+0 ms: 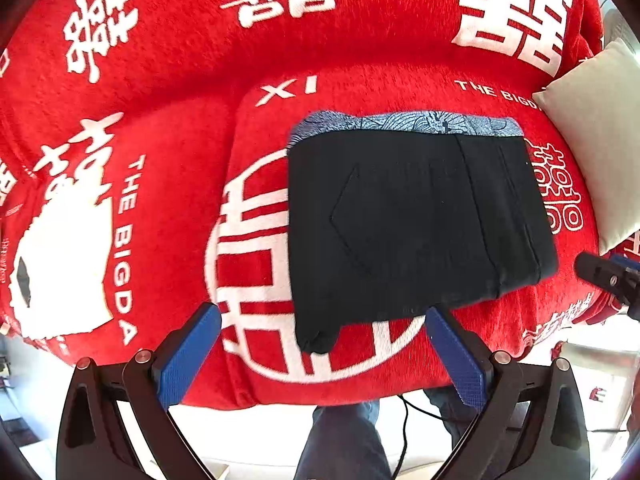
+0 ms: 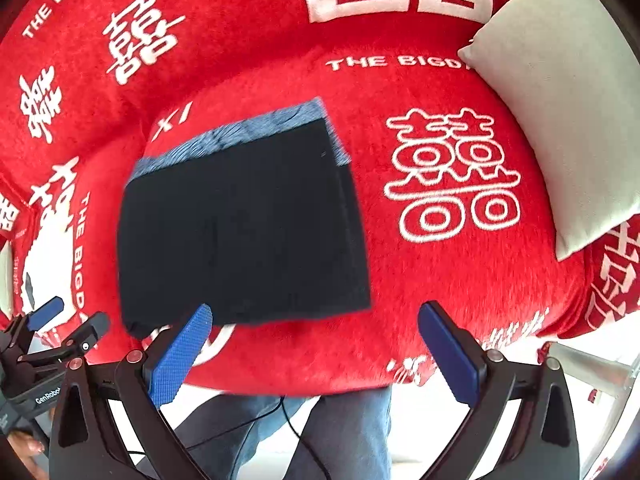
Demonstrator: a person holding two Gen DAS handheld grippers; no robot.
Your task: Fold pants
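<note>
Red plush blanket [image 1: 160,128] with white characters and lettering, spread over a cushioned seat. Pale cushion [image 2: 560,92] at right edge. White floor [image 2: 408,420] below, brightly lit.

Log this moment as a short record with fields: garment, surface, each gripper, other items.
garment: black pants, folded into a compact rectangle, patterned blue lining showing along the far edge
surface: red blanket with white characters; the pants lie flat on it
left gripper: open, above the pants' near edge, holding nothing
right gripper: open, empty, over the blanket near the pants' near right corner
other items: pale cushion at the right
</note>
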